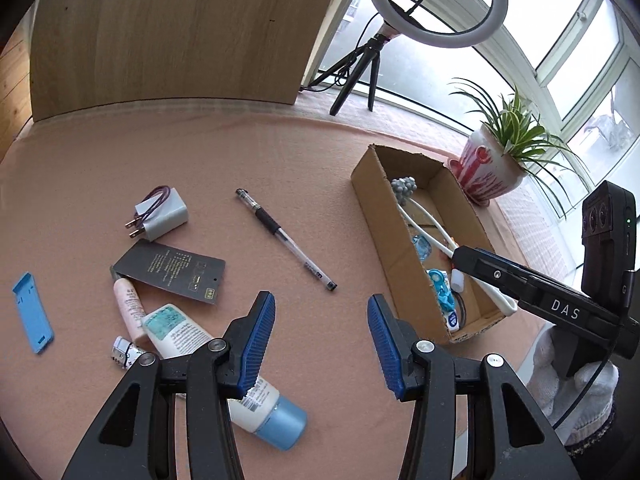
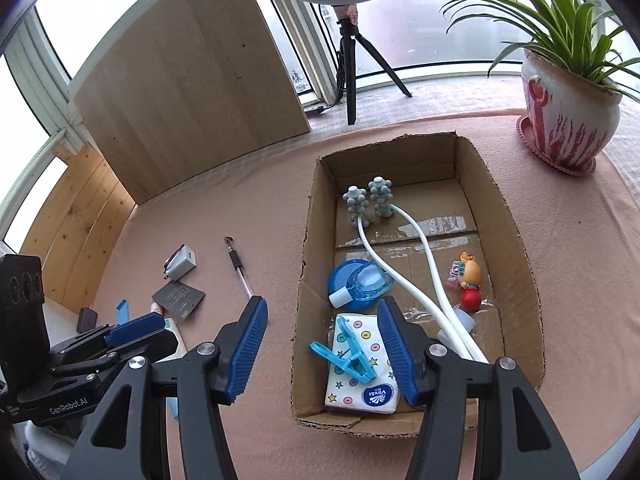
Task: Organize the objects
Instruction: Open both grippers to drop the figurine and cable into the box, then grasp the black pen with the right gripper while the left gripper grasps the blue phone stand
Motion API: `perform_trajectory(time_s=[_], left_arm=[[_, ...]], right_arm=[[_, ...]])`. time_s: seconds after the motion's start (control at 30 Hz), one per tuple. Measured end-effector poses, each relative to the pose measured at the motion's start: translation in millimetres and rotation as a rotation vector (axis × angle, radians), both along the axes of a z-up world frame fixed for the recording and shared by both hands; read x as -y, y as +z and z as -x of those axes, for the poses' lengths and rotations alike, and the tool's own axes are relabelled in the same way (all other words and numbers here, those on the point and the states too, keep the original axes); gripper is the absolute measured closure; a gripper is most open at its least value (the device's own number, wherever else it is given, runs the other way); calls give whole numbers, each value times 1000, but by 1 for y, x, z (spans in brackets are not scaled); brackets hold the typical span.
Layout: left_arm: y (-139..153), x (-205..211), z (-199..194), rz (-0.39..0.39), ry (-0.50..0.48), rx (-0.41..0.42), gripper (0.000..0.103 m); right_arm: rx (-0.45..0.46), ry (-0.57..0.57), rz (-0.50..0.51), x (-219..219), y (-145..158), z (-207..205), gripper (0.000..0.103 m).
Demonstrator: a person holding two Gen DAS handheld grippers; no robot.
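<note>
In the left wrist view my left gripper (image 1: pixel 320 340) stands open and holds nothing above the pink cloth. A white tube with a blue cap (image 1: pixel 240 392) lies partly under its left finger. Beyond lie a pink tube (image 1: pixel 128 308), a dark card (image 1: pixel 170 276), a charger (image 1: pixel 160 216), a pen (image 1: pixel 286 238) and a blue strip (image 1: pixel 32 312). My right gripper (image 2: pixel 324 352) hangs open over the near left end of the cardboard box (image 2: pixel 516 240). Nothing is in its grip. Below it lie a tissue pack (image 2: pixel 372 392) and a blue peg (image 2: pixel 352 360).
The box also holds a white-handled massager (image 2: pixel 400 264), a blue lid (image 2: pixel 360 284) and a toy figure (image 2: pixel 470 280). A potted plant (image 2: pixel 568 120) stands at the back right. A ring light tripod (image 2: pixel 352 60) and a wooden board (image 2: pixel 192 80) stand behind. A white-gloved hand (image 1: pixel 572 392) holds the right gripper.
</note>
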State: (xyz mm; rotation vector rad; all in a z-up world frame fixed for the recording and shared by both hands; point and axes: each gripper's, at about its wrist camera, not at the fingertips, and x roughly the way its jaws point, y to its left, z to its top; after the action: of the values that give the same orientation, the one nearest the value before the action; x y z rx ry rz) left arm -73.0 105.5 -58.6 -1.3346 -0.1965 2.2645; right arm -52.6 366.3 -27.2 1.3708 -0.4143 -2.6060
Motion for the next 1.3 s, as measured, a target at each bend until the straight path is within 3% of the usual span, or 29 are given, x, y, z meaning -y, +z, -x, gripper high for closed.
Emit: perform_trajectory(time_s=[0.4, 0.47, 0.67, 0.93, 1.3], left_arm=[[-33, 139, 18, 65, 278, 69, 45], [-39, 159, 22, 82, 314, 82, 37], [-58, 208, 39, 132, 414, 135, 24], [-82, 241, 67, 186, 514, 219, 16], [-92, 240, 78, 203, 550, 213, 17]], right_arm=[[-26, 167, -50, 84, -4, 23, 49], [-47, 181, -83, 96, -8, 29, 47], [11, 256, -199, 130, -28, 56, 47], [92, 305, -322, 150, -60, 84, 47], [157, 280, -320, 153, -81, 111, 47]])
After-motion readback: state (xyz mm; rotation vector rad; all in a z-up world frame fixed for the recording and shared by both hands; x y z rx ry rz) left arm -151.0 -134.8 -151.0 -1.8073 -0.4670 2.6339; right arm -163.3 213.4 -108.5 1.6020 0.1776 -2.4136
